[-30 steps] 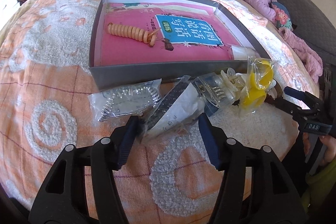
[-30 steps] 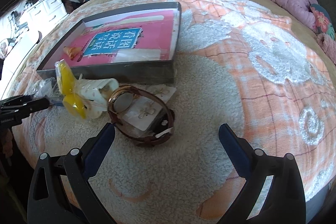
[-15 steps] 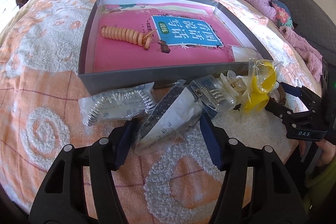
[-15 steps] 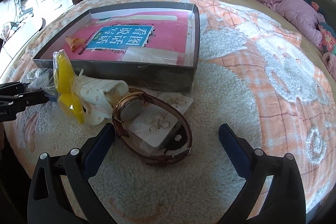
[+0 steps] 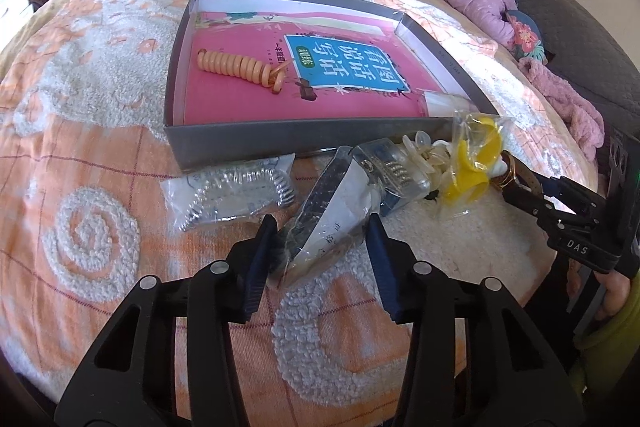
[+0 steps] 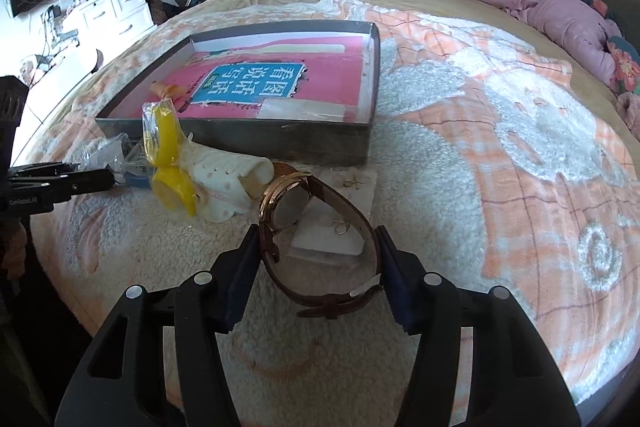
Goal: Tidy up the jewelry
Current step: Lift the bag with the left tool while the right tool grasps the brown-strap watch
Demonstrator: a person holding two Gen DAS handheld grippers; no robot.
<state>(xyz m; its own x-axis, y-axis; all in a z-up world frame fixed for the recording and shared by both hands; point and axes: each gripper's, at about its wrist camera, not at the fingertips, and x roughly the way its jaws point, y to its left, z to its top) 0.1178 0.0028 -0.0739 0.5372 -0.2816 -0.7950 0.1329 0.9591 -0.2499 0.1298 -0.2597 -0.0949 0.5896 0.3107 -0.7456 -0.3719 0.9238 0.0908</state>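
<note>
Bed (image 6: 500,155) in orange-and-white fleece blanket — grey tray (image 5: 280,143), bagged jewelry (image 5: 236,187), brown watch (image 6: 320,239), purple quilt (image 6: 560,7).

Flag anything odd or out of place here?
Only the orange coil bracelet lies inside the grey box. The bagged pieces and the brown watch sit heaped on the blanket against its front wall, with the yellow item's bag propped upright on the heap.

Both cameras are looking from low and close over the bed (image 5: 100,155), each along its own fingers. They are sharing the grey box (image 5: 280,143) at 12 o'clock; the right view's box (image 6: 280,143) is sitting towards 11 o'clock.
</note>
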